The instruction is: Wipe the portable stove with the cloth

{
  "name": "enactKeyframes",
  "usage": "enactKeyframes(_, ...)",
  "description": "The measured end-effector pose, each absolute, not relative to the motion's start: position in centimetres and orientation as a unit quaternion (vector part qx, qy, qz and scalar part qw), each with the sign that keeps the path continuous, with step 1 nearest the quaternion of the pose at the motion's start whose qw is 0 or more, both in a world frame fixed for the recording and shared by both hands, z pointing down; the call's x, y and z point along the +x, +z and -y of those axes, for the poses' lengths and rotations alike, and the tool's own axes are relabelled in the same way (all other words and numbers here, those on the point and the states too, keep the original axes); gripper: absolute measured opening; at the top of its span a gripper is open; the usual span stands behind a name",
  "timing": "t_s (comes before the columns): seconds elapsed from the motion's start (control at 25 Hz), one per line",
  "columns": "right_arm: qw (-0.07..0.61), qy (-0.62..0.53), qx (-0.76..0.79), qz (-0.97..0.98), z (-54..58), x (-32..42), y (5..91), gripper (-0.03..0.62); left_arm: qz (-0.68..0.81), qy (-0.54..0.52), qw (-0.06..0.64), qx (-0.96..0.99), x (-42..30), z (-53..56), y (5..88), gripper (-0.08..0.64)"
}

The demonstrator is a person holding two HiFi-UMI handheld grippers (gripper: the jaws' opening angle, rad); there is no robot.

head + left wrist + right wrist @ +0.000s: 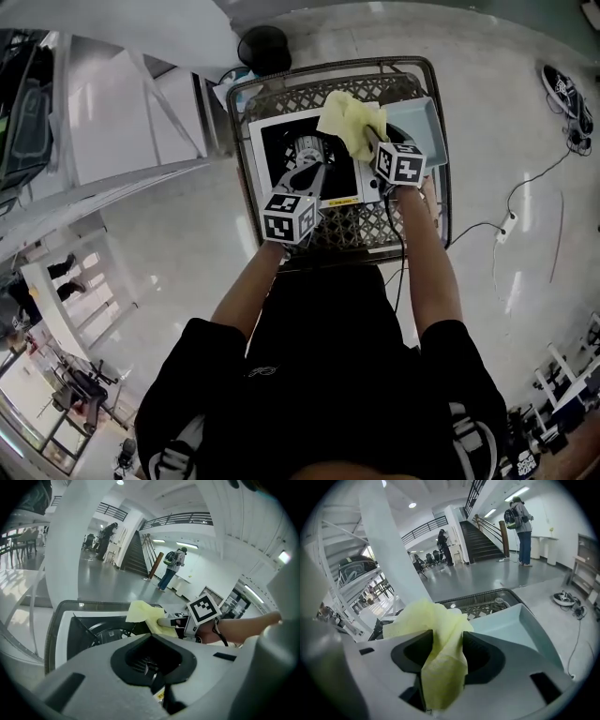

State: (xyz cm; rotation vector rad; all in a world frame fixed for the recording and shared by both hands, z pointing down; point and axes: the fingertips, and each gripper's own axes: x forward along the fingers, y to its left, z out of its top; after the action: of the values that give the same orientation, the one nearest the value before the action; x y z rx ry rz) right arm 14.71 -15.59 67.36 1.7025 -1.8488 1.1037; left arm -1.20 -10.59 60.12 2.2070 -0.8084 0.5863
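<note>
Woven bench [349, 234]: pale blue tray [420, 114] at right, portable stove [281, 141] beside it, white body, black top. Yellow cloth [349, 120], crumpled, over stove's far right corner, loose between wide-open jaws of right gripper [447, 634]. Left gripper [317, 172] jaws closed, empty

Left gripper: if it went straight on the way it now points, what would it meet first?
Probably the portable stove, on its black top by the burner, just beyond the shut left gripper. Depth is unclear from these views.
</note>
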Motion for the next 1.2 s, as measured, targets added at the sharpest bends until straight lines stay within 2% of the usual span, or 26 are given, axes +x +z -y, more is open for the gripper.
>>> enactKeyframes(1.2,0.2,0.403,0.626,0.637,7.1,13.7,67.5,0.209,0.293,0.252,0.337,0.859,-1.1,5.2,60.8,0.017)
